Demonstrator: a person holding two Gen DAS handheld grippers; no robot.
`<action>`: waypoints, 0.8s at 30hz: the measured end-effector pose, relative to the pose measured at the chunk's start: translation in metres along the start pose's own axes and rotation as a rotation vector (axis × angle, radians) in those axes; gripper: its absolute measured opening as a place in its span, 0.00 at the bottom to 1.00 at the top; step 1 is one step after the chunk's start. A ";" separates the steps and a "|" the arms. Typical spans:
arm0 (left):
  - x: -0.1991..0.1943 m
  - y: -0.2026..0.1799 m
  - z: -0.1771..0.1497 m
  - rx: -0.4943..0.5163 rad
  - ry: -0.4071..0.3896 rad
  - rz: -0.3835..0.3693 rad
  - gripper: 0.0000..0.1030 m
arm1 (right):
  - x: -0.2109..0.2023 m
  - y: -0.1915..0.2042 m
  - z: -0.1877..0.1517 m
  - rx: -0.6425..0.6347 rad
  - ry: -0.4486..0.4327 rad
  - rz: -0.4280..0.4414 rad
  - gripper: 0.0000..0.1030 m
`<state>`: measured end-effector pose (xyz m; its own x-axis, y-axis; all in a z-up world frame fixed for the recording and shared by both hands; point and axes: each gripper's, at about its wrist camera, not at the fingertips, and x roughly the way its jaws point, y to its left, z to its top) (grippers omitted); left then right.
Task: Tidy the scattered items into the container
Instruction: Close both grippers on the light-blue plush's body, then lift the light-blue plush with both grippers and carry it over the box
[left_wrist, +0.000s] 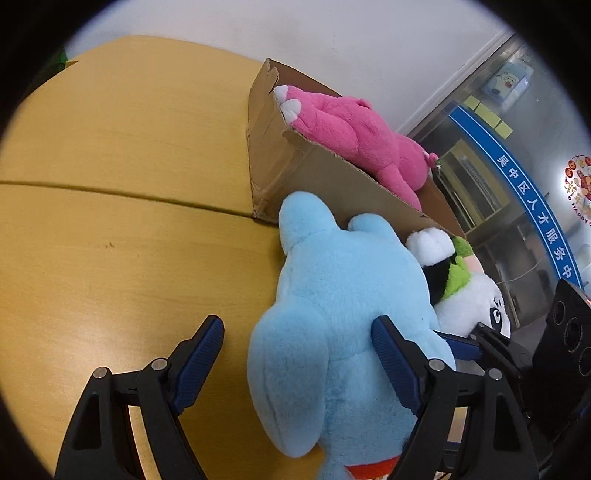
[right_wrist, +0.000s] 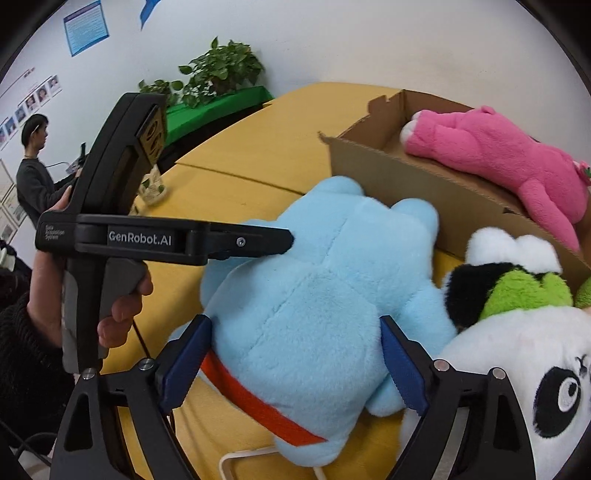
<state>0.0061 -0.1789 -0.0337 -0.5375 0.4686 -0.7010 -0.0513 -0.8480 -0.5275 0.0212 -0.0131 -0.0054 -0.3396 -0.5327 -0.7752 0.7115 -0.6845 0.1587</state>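
— What have you got under you?

— Yellow wooden table (left_wrist: 110, 147), with a seam running across it. Nearest to me, in the right wrist view, my right tongs (right_wrist: 295, 321) stand wide open at the bottom of the frame. The blue plush toy (right_wrist: 314, 314) lies between the pads, which sit close beside its flanks without biting in. A red band crosses the toy at lower centre.

— And the other pair?

— My left tongs (left_wrist: 297, 326) are open too. In the left wrist view, one pad hangs over bare table at lower left, and the other lies against the blue toy's side at lower centre. From the right wrist view, that finger's tip touches the toy at mid left, and my hand (right_wrist: 122, 306) wraps the handle at far left.

— So the blue toy is still out?

— Yes, on the table, its far end up against the outer wall of the cardboard box (right_wrist: 424, 188). Just beside it at lower right, touching it, lies a white panda plush (right_wrist: 517, 369) with a green tuft, also outside the box.

— Anything inside yet?

— A pink plush (right_wrist: 498, 151) lies along the inside of the box, upper right.

— Further back?

— Potted plants (right_wrist: 221, 70) on a green ledge by the white wall, and a person (right_wrist: 33, 166) in a dark top at far left.
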 end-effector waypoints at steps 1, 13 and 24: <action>-0.003 0.002 -0.002 -0.003 -0.004 -0.005 0.80 | -0.001 0.001 -0.001 -0.002 -0.004 0.025 0.90; -0.031 0.041 -0.013 -0.015 -0.023 -0.027 0.78 | -0.023 -0.029 0.004 0.067 -0.047 0.123 0.75; -0.003 0.028 -0.018 0.047 0.089 0.006 0.24 | -0.011 -0.032 -0.009 0.038 0.138 -0.133 0.61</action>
<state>0.0213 -0.1992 -0.0551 -0.4613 0.4816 -0.7452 -0.0884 -0.8606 -0.5015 0.0078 0.0193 -0.0075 -0.3398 -0.3651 -0.8667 0.6415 -0.7639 0.0702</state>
